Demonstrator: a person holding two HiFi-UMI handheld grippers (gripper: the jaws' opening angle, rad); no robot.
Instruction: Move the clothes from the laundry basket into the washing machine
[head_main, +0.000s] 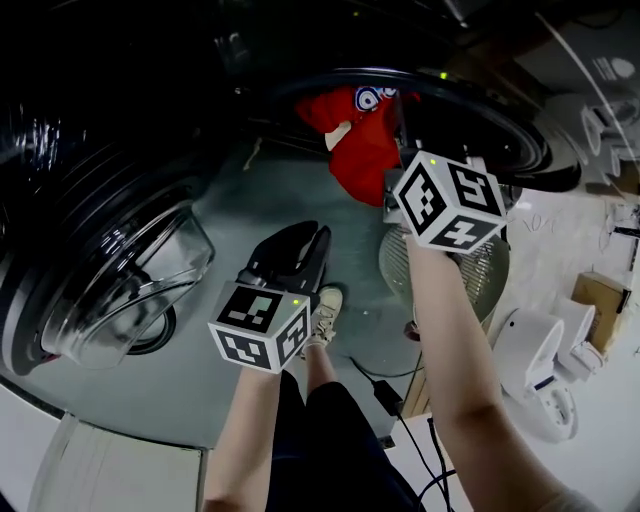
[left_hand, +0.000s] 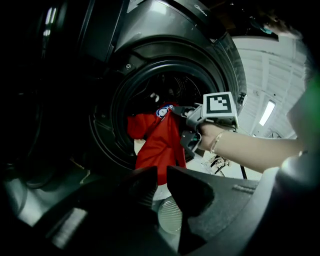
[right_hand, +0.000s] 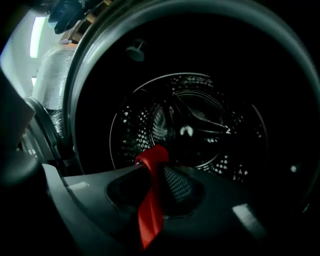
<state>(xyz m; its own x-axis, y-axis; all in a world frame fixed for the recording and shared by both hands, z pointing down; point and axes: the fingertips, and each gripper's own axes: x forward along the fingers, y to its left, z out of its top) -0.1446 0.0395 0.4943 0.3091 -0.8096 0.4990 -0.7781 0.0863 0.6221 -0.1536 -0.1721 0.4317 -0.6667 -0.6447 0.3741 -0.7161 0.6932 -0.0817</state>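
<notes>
A red garment (head_main: 362, 150) hangs out of the washing machine's round drum opening (left_hand: 117, 107), half over the rim. My right gripper (right_hand: 157, 161) is shut on a fold of that red cloth and points into the dark perforated drum (right_hand: 190, 125). Its marker cube (head_main: 448, 203) sits just right of the garment. My left gripper (left_hand: 160, 172) is held lower, back from the opening, its jaws drawn together to a narrow slit with nothing between them. A pale ribbed laundry basket (head_main: 480, 275) stands on the floor below the right gripper.
The machine's glass door (head_main: 130, 285) is swung open at the left. The person's legs and a shoe (head_main: 326, 312) are on the grey floor under the grippers. Black cables (head_main: 405, 425) run across the floor, and white appliances (head_main: 545, 365) stand at the right.
</notes>
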